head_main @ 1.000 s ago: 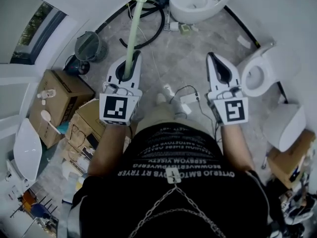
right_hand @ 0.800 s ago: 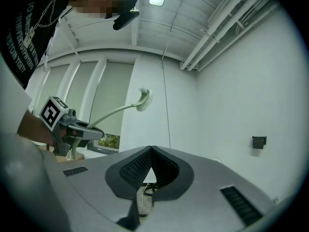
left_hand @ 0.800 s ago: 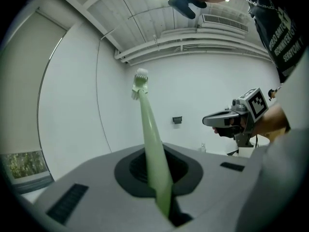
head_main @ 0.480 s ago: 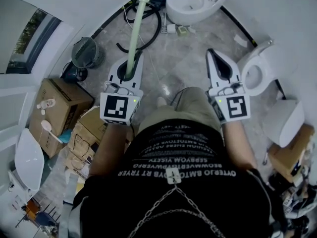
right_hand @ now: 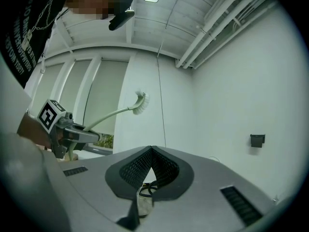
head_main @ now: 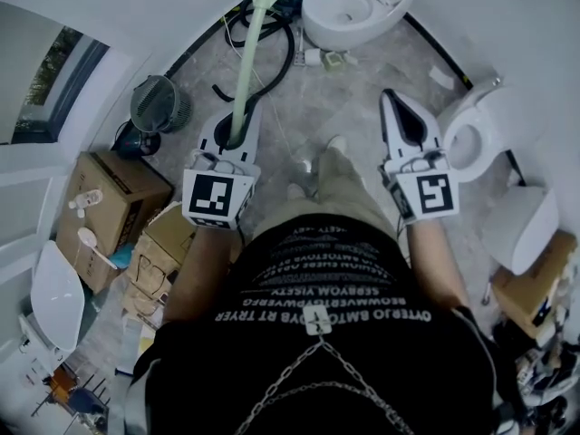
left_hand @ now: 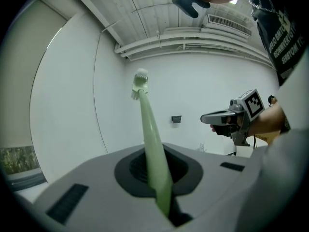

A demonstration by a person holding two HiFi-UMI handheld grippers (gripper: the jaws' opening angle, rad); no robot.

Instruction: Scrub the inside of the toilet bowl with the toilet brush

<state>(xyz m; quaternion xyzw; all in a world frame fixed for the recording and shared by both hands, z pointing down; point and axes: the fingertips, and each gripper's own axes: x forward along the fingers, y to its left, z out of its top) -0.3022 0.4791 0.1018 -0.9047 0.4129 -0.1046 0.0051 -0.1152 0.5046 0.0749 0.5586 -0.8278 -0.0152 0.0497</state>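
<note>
Meanwhile my foot (head_main: pixel 335 145) steps forward, nearing the toilet bowl (head_main: pixel 337 31) at the floor's far edge. My left gripper (head_main: pixel 243 116) pinches the raised toilet brush (head_main: pixel 250 53); the right gripper (head_main: pixel 390 98) is pressed together, empty.

A smooth, pale-green plastic brush (head_main: pixel 249 62) is being clamped in the matt grey left gripper (head_main: pixel 243 111); gloss is being shown by the white toilet (head_main: pixel 362 31).

toilet brush (head_main: pixel 249 53) in left claw (head_main: pixel 242 116) | toilet (head_main: pixel 317 16) ahead | boxes (head_main: pixel 113 184) left

Left claw (head_main: pixel 245 120) clamps brush handle (head_main: pixel 248 57); right claw (head_main: pixel 391 100) closed, empty.
</note>
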